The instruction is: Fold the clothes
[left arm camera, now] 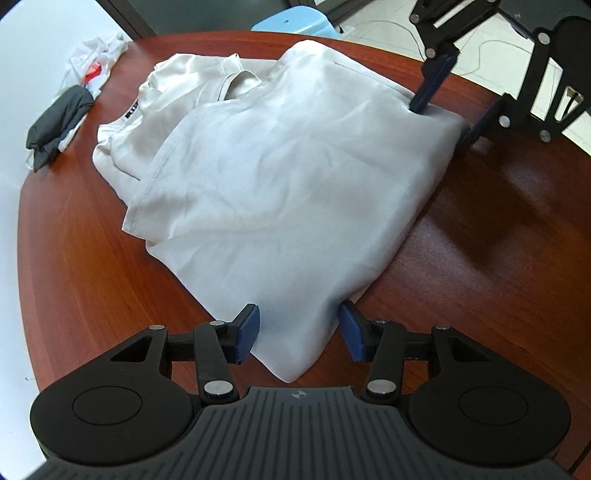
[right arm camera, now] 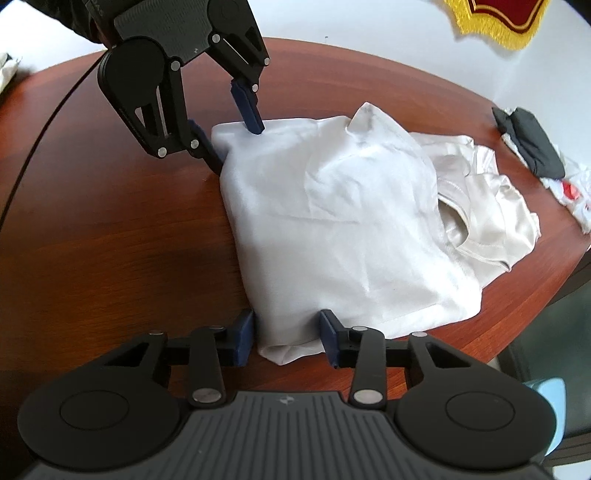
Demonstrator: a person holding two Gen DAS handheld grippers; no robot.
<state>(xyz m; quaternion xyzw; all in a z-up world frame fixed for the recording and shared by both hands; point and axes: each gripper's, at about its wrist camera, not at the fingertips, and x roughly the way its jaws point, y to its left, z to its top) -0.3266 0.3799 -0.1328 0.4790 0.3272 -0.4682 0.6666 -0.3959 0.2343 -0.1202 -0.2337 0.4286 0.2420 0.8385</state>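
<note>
- Shirt (left arm camera: 280,177) of pale cream, glossy cloth is lying part-folded on a reddish-brown wooden table (left arm camera: 480,277), with one broad flap doubled over the rest.
- We are seeing its collar (left arm camera: 240,79) poking out at the far side in the left wrist view, beside a small dark label.
- We are holding the left gripper (left arm camera: 299,330) over one corner of the folded edge; its blue pads (left arm camera: 246,332) are sitting on either side of the cloth, right against it, and we cannot tell whether they are pinching it.
- We are holding the right gripper (right arm camera: 287,338) over the other corner of that same edge; its blue pads (right arm camera: 243,338) are likewise flanking a bunched corner, and whether they are pressing on it we cannot tell.
- In the right wrist view the left gripper is appearing at the far corner of the shirt, one fingertip resting on the cloth and the other at its edge.
- A dark bundle of cloth (left arm camera: 59,122) is lying well apart from the shirt near the table's rim, next to crumpled white plastic with a red spot (left arm camera: 94,68).
- A light blue stool (left arm camera: 295,20) is standing on the floor beyond the table.
- A red and gold fringed banner (right arm camera: 498,18) is hanging on the white wall.
</note>
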